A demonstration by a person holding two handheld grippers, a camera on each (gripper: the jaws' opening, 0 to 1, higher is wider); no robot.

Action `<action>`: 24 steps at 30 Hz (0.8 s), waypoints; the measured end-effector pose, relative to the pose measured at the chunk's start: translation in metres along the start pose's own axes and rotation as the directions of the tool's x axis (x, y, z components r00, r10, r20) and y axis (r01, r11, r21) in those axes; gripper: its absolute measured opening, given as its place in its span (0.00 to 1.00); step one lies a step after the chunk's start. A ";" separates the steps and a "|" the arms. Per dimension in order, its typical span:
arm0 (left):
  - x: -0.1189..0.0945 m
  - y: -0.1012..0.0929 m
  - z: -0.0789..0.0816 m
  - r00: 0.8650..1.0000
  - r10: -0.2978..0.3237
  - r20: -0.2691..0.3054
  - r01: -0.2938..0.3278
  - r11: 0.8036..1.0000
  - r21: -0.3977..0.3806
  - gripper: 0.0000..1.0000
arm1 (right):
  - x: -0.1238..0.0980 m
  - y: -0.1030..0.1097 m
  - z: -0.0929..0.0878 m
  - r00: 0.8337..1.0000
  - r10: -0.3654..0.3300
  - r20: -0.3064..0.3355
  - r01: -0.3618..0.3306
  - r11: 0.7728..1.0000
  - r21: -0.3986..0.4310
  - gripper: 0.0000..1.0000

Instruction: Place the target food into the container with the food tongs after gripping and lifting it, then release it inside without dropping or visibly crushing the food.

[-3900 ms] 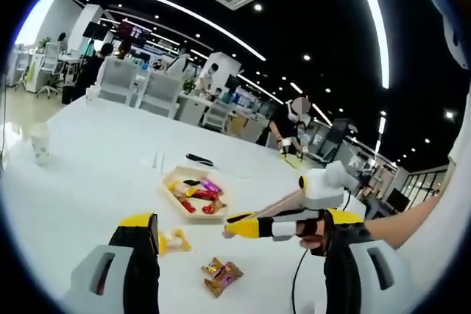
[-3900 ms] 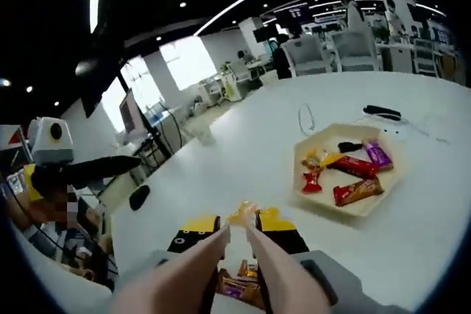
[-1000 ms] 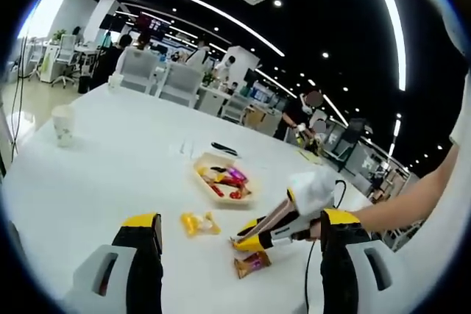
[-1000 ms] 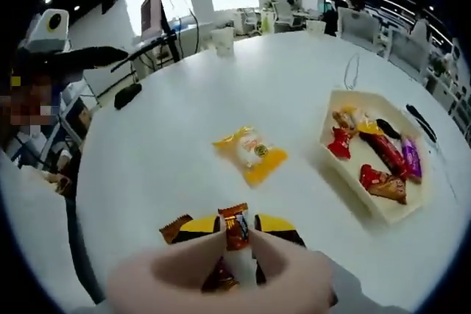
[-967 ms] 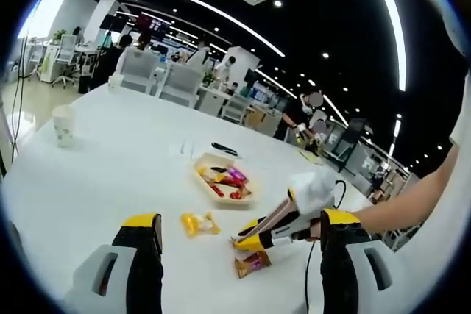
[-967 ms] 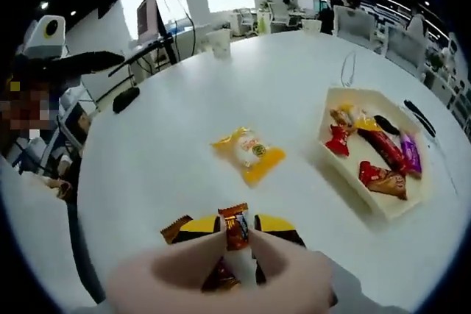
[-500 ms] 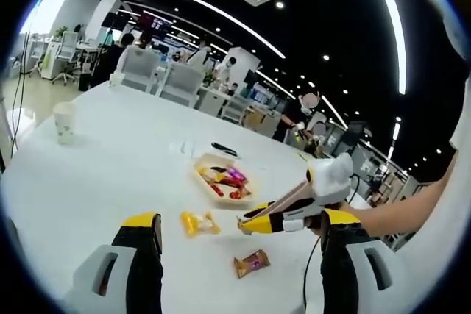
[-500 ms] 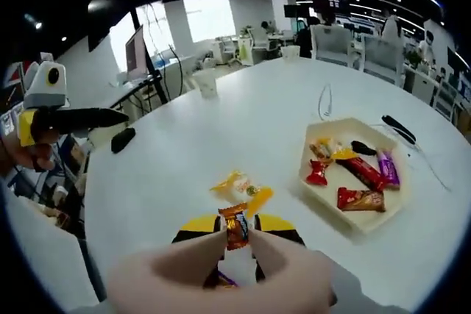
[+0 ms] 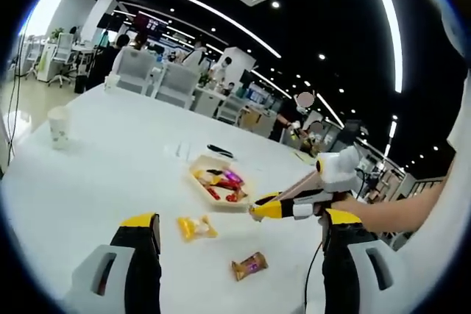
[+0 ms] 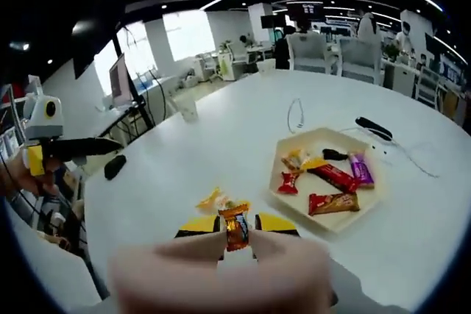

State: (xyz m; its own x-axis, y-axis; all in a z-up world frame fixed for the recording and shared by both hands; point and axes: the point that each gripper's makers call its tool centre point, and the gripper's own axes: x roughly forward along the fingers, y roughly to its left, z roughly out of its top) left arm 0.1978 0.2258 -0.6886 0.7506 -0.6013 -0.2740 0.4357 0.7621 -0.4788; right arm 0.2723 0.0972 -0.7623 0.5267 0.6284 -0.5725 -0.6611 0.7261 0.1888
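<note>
Big white bench (image 9: 96, 174), round-edged, in an open office: ceiling light strips, rows of white chairs, desks behind. Paper cup (image 9: 57, 124) near the bench's far left edge in my left gripper view. A black object (image 10: 375, 129) and a thin white cable (image 10: 296, 117) lie beyond the tray.

Container is a shallow cream hexagonal tray (image 10: 291, 204), mid-bench, holding several wrapped sweets: red, purple, yellow, black.

My right gripper (image 10: 237, 229) works a pair of pale food tongs (image 10: 221, 270); tong tips are pinched on a small orange-brown wrapped candy (image 10: 236, 227), held upright, clear of the bench, short of the tray's near edge. The gripper's jaws are pressed in on the tong arms. From the left gripper view the same tongs (image 9: 294, 189) reach toward the tray's (image 9: 200, 162) near side.

Left gripper (image 9: 239, 244) jaws stand wide apart, holding nothing.

Loose on the bench: a yellow-orange packet (image 9: 193, 227) near the tray, and a brown wrapped candy bar (image 9: 247, 265) closer to me.
</note>
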 end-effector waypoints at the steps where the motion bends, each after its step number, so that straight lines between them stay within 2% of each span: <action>1: 0.000 0.000 0.000 1.000 -0.001 -0.001 0.001 1.000 0.000 0.91 | -0.002 -0.001 0.002 1.000 -0.002 0.007 0.002 1.000 0.009 0.18; 6: 0.004 -0.003 -0.004 1.000 -0.016 -0.025 0.015 1.000 -0.001 0.92 | -0.014 -0.003 0.018 0.999 -0.009 0.051 0.007 0.999 0.043 0.18; 15: 0.015 -0.015 0.008 0.999 -0.047 -0.017 0.048 0.999 0.026 0.92 | -0.035 -0.019 0.039 0.991 -0.046 0.126 0.033 0.995 0.097 0.18; 24: 0.018 -0.026 0.000 0.997 -0.065 -0.044 0.066 0.997 0.040 0.92 | -0.039 -0.026 0.055 0.985 -0.053 0.162 0.038 0.995 0.093 0.18</action>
State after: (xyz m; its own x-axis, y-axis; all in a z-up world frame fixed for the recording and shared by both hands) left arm 0.1999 0.1952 -0.6816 0.6983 -0.6592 -0.2789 0.5041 0.7296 -0.4622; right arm 0.2982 0.0692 -0.7005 0.6404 0.6263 -0.4446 -0.5884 0.7721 0.2402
